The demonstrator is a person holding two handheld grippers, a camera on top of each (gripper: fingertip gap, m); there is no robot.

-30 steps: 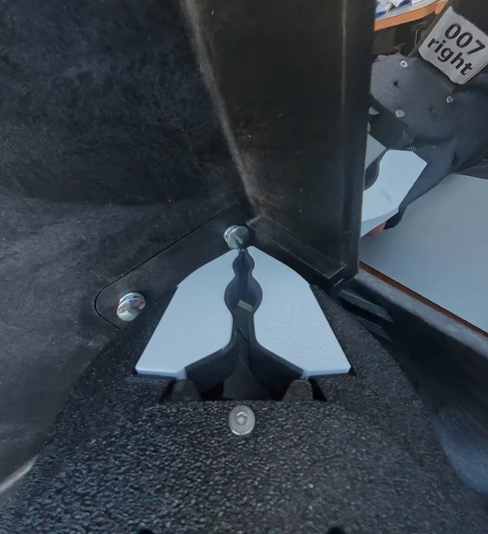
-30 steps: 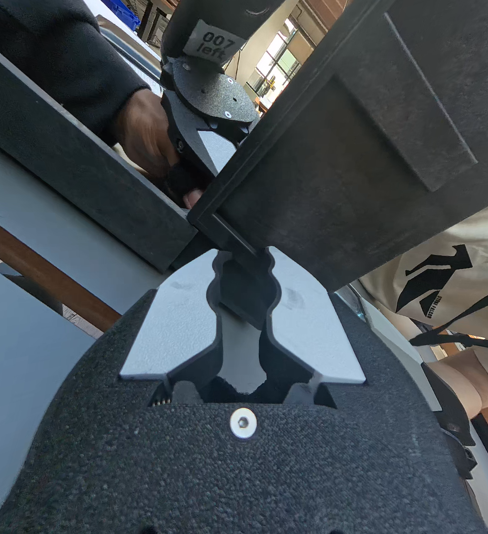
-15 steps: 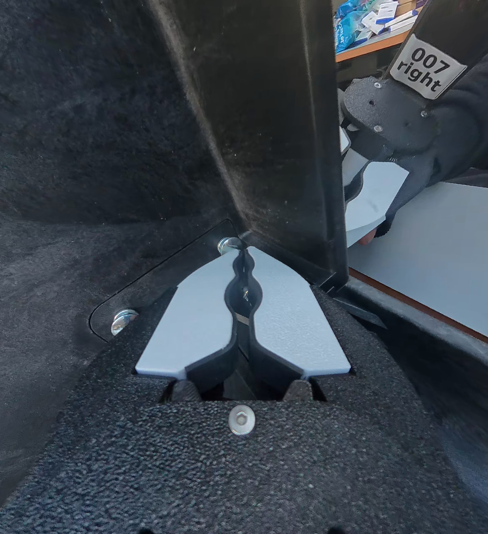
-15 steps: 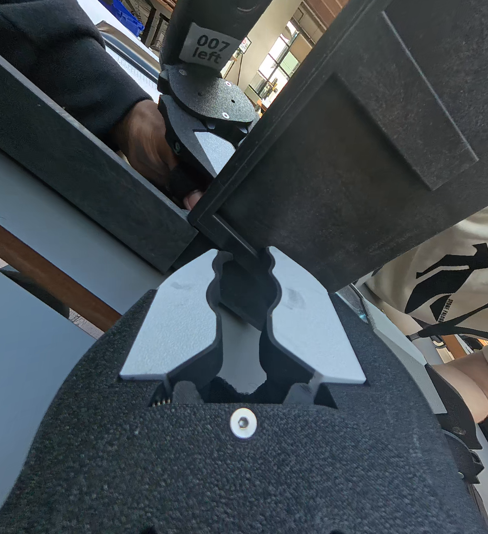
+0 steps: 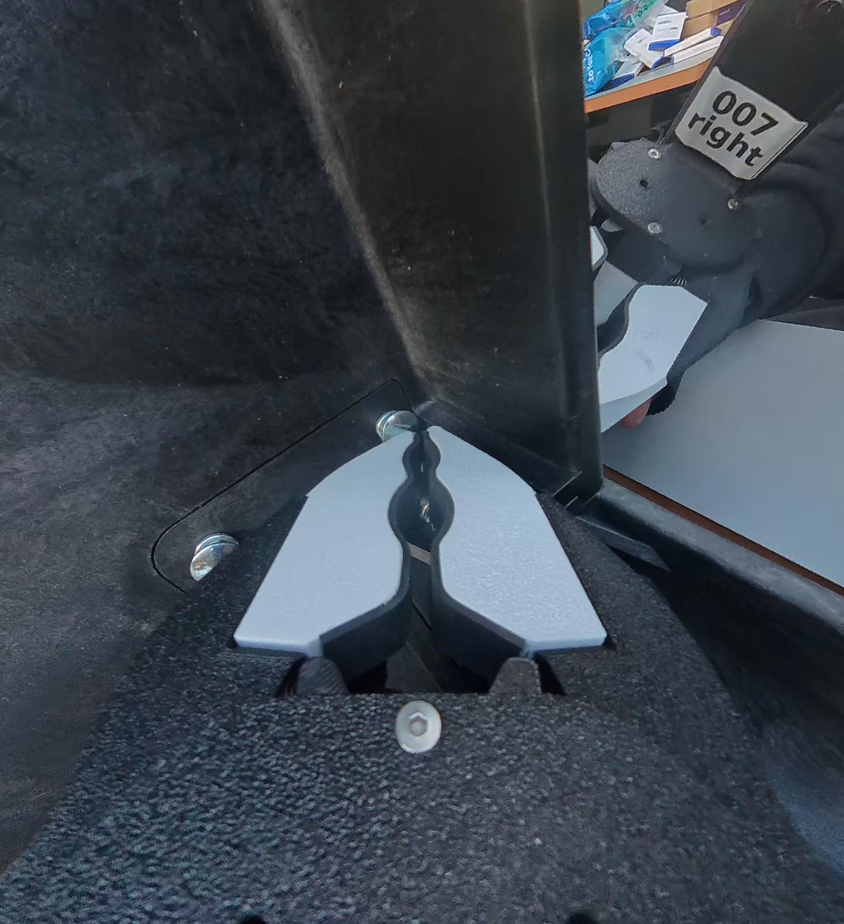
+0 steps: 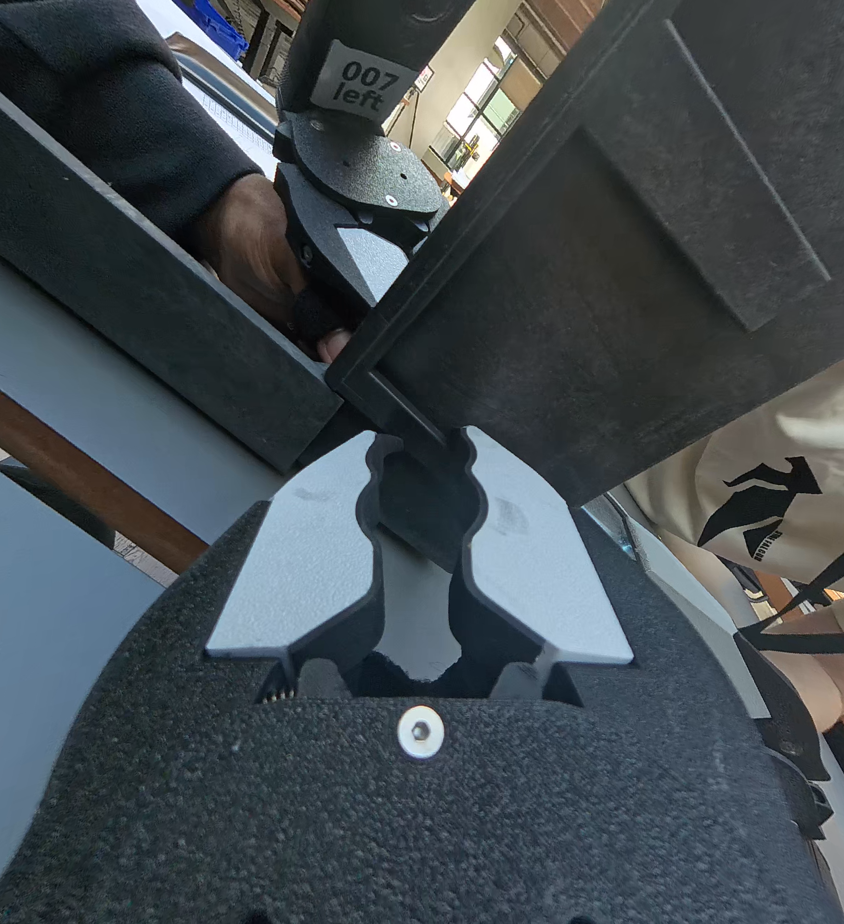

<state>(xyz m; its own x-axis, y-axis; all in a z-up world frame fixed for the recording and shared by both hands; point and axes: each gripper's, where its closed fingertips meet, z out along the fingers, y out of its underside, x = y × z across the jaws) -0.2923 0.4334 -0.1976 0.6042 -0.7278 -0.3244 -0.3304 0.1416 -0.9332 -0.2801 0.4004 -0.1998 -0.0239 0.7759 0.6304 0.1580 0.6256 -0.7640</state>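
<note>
I'm looking into a black felt-lined case (image 5: 84, 250) on a grey table (image 5: 760, 450), its dark panel (image 6: 585, 275) standing upright dead ahead, long edge rising away. My right gripper (image 6: 422, 450) is clamping the panel's lower corner rim from outside. My left gripper (image 5: 421, 442) is sitting clenched inside, just beside it, tips touching a silver screw (image 5: 392, 424)

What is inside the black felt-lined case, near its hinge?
Inside the black felt-lined case, a thin black plate with two silver screws lies on the lining. The shut left gripper covers part of it. The raised lid hides whatever lies beyond it.
</note>
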